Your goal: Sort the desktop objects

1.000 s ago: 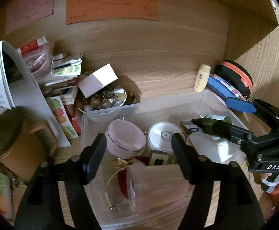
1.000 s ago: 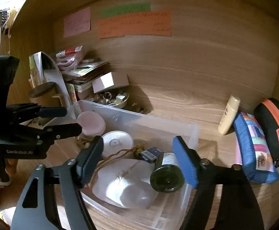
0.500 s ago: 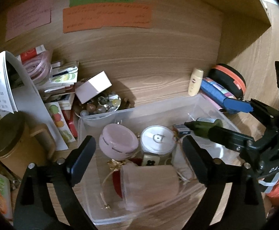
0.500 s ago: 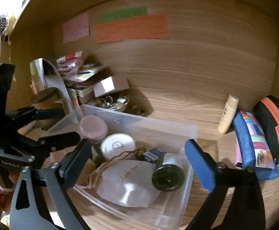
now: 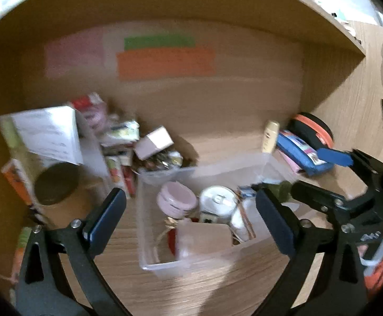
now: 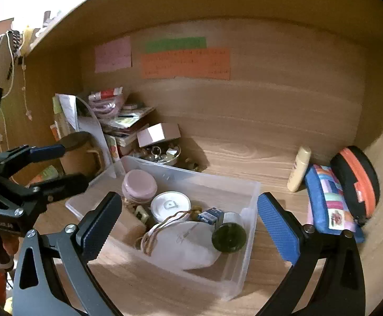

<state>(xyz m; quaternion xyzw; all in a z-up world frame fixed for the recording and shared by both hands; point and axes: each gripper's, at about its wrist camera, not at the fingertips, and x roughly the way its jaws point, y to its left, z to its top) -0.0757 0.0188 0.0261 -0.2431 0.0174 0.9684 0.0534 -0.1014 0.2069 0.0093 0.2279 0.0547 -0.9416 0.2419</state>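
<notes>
A clear plastic bin (image 6: pixel 246 234) sits on the wooden desk, also in the left wrist view (image 5: pixel 149 237). It holds a pink round jar (image 6: pixel 139 186), a white round lid (image 6: pixel 170 205), a dark green bottle (image 6: pixel 228 236), a white pouch (image 6: pixel 186 245) and small items. My left gripper (image 5: pixel 191 221) is open and empty, back from the bin's near side. My right gripper (image 6: pixel 188 221) is open and empty, above the bin's near edge. Each gripper shows at the other view's edge.
A cream bottle (image 6: pixel 298 168), a blue pencil case (image 6: pixel 331 205) and a black and orange case (image 6: pixel 357 181) lie at the right. A stack of books, a small box (image 6: pixel 158 134), a dish of trinkets (image 6: pixel 162 154) and a brown mug (image 5: pixel 57 192) stand at the left.
Both grippers have pulled back and up from the bin, so it looks smaller. Both stay open. The green bottle lies in the bin, free of the right gripper.
</notes>
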